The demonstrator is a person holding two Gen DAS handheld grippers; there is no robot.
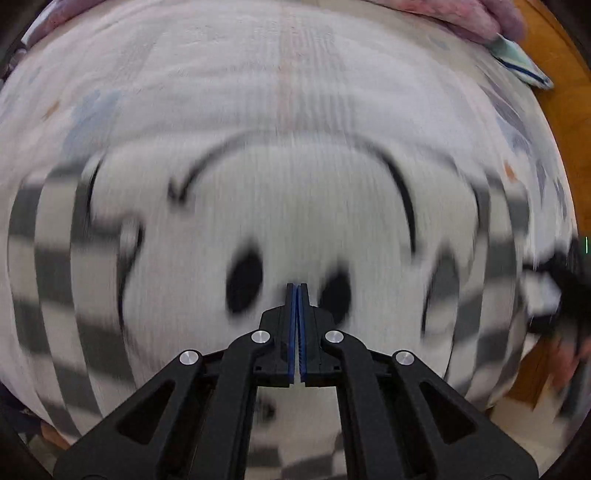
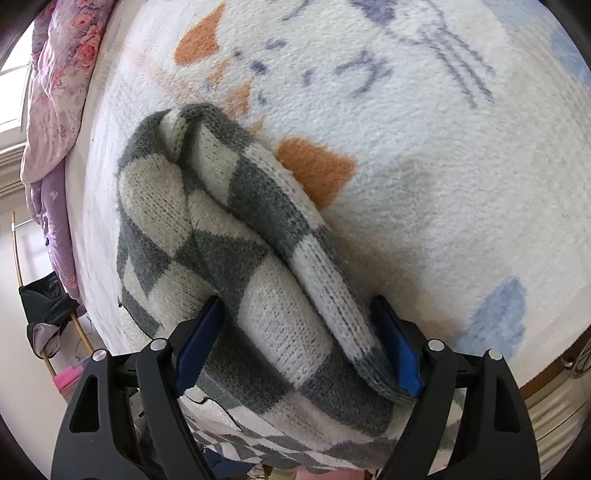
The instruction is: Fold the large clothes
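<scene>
A grey-and-white checkered knit sweater with a white cartoon face and black eyes (image 1: 295,221) lies spread on a white fleece blanket (image 1: 258,74); the left wrist view is motion-blurred. My left gripper (image 1: 297,291) is shut and empty, hovering over the face between the eyes. In the right wrist view a bunched checkered sleeve (image 2: 236,236) lies on the blanket (image 2: 443,166). My right gripper (image 2: 299,343) has its jaws wide apart, one on each side of the sleeve, not clamped.
A pink-purple floral quilt (image 2: 55,110) is heaped at the bed's far edge, also seen in the left wrist view (image 1: 480,18). A folded pale cloth with blue trim (image 1: 521,62) lies near the wooden bed edge (image 1: 561,110). A rack with dark clothes (image 2: 48,306) stands beside the bed.
</scene>
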